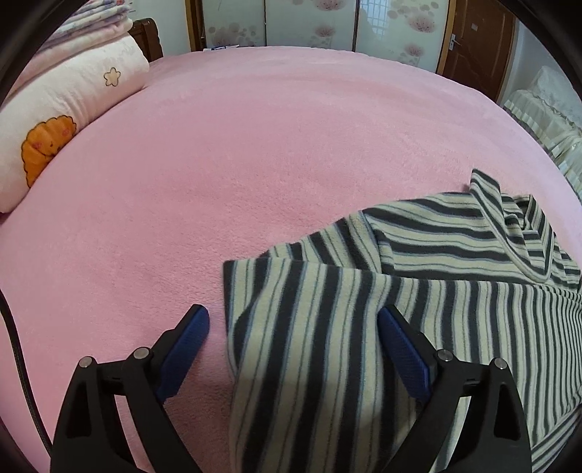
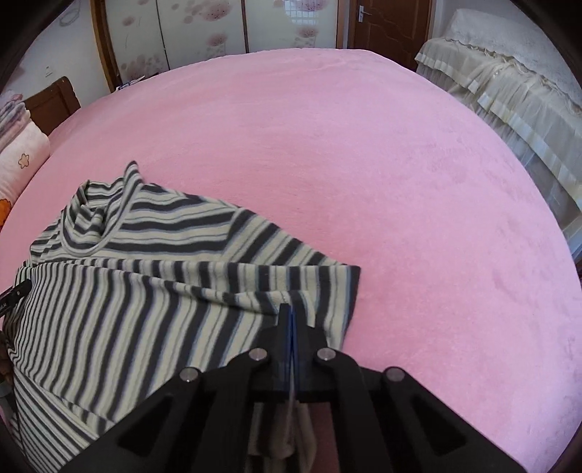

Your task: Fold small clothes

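My left gripper (image 1: 293, 320) jaws wide, striped turtleneck (image 1: 418, 298) edge between them, ungripped. Right gripper (image 2: 291, 316) jaws clamped on hem. I'd close left low, then lift both evenly off bed (image 2: 363, 163).

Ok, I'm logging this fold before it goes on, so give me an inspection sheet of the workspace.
Surface: pink fleece bedspread, smooth.
Job's things: striped top, collar at far end, both sleeves folded onto the body.
Clutter: folded quilts at the bed's left edge.
Grippers: left gripper open, sleeve between its fingers, unpinched; right gripper shut on the striped top, cloth showing behind the pads.
Cables: black cable at the left edge of the left view.
Surroundings: flowered wardrobe doors, brown door, cream covered furniture.
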Available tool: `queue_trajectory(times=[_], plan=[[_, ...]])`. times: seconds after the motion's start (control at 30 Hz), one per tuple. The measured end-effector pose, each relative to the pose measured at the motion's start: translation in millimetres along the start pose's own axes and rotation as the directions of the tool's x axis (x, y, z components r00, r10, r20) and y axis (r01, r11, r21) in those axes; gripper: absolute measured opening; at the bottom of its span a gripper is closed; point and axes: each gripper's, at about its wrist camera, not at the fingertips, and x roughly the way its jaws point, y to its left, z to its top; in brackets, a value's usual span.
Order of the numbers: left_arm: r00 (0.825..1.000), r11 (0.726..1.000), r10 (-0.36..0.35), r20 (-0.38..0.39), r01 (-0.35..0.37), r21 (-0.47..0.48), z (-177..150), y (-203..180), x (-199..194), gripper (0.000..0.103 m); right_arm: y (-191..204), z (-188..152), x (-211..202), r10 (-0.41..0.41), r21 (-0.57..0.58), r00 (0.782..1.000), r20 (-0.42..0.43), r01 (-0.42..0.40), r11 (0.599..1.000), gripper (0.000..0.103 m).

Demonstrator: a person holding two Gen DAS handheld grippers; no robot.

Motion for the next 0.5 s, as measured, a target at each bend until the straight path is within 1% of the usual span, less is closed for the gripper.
queue_trajectory(times=[0.07,0.13,0.23,0.3,0.4,0.5], plan=[[1.0,1.0,0.023,0.013,-0.023,0.011,4,-2,-13,0.093,0,2,-13,0.02,0.02,1.0,0.005,-0.02,1.0,0.003],[0.999,0.999,0.028,0.034,-0.029,0.023,8,-3,-26,0.093,-2,2,-27,0.039,0.031,0.999,0.018,-0.039,0.999,0.003],[0.997,0.999,-0.002,0.077,-0.001,0.032,7,0,-57,0.093,-1,-2,-52,0.05,0.03,0.998,0.047,-0.051,0.998,0.004],[0.996,0.999,-0.005,0.092,0.001,0.039,3,0,-75,0.093,-2,-10,-68,0.063,0.027,0.996,0.059,-0.065,0.998,0.004],[0.995,0.999,-0.005,0.096,0.001,0.045,-15,2,-97,0.093,-2,-29,-79,0.066,0.012,0.996,0.053,-0.066,0.998,0.004],[0.997,0.998,-0.006,0.079,0.001,0.055,-36,5,-114,0.093,-6,-55,-77,0.068,0.03,0.998,0.003,-0.068,0.997,0.004]])
